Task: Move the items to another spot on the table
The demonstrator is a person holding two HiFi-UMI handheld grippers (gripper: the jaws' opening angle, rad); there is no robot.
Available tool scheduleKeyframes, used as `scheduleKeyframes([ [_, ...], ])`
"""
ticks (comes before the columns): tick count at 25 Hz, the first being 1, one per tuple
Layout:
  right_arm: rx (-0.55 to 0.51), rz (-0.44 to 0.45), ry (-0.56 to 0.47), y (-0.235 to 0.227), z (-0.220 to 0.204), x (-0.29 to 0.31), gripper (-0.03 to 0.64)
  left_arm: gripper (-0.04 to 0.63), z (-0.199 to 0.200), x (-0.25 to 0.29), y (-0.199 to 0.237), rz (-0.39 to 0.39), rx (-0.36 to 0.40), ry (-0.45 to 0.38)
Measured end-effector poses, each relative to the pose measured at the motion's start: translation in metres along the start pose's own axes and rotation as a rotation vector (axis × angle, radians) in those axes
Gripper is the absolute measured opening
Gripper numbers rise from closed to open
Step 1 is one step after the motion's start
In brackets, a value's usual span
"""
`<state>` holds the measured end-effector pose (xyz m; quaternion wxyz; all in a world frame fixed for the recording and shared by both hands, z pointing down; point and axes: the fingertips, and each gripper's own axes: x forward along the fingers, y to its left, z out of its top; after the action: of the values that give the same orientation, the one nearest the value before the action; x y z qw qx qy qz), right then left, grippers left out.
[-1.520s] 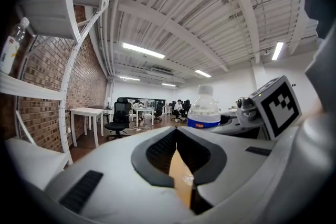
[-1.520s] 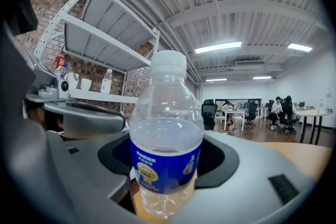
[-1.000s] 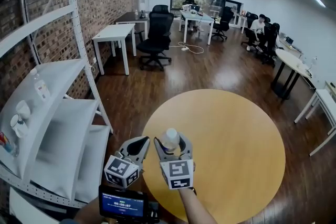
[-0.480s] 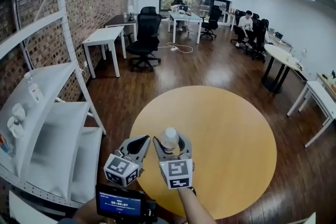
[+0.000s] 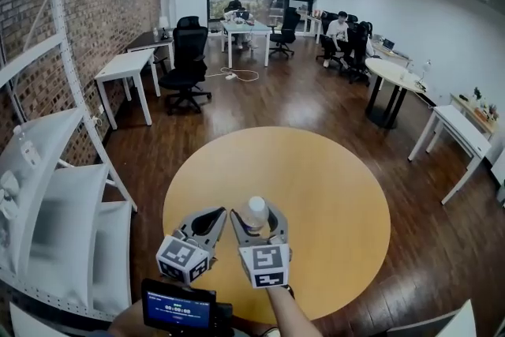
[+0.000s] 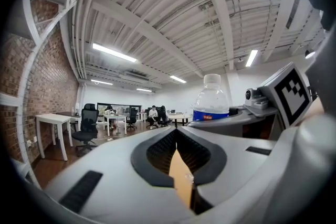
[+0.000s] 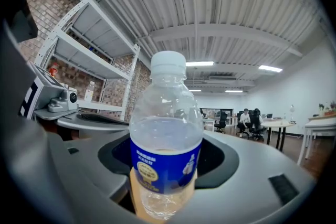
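The jaws of our right gripper (image 5: 257, 222) are clamped on a clear water bottle (image 7: 166, 128) with a blue label. We hold it upright above the near edge of the round wooden table (image 5: 331, 193). Our left gripper (image 5: 207, 220) hovers just beside it over the same edge, its jaws pressed together on nothing.

Bottom centre of the frame, the right gripper (image 5: 256, 223) has a clear water bottle (image 5: 255, 207) with a white cap clamped upright in its jaws, over the near edge of the round yellow table (image 5: 316, 185). The left gripper (image 5: 215, 212) sits just beside it on the left, jaws together, nothing in them. There's a small lit screen (image 5: 177, 308) at the very bottom, white shelving (image 5: 55, 193) down the left edge, and a brick wall (image 5: 110, 4) upper left.
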<state>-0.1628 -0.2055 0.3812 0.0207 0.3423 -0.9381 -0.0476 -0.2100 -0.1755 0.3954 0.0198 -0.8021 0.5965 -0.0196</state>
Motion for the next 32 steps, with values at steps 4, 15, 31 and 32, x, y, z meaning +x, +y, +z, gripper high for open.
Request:
scheduleKeyframes([
  [4, -0.001, -0.051, 0.001, -0.040, -0.007, -0.027, 0.295, 0.001, 0.000, 0.028, -0.039, -0.050, 0.005, 0.004],
  [15, -0.016, -0.195, 0.024, -0.139, -0.023, -0.114, 0.295, 0.002, 0.000, 0.091, -0.157, -0.197, 0.009, 0.006],
  [31, -0.030, -0.395, 0.089, -0.256, -0.061, -0.226, 0.295, 0.001, -0.019, 0.160, -0.302, -0.355, -0.021, -0.001],
  [32, -0.031, -0.406, 0.092, -0.262, -0.063, -0.233, 0.295, 0.001, -0.019, 0.163, -0.309, -0.359, -0.027, -0.001],
])
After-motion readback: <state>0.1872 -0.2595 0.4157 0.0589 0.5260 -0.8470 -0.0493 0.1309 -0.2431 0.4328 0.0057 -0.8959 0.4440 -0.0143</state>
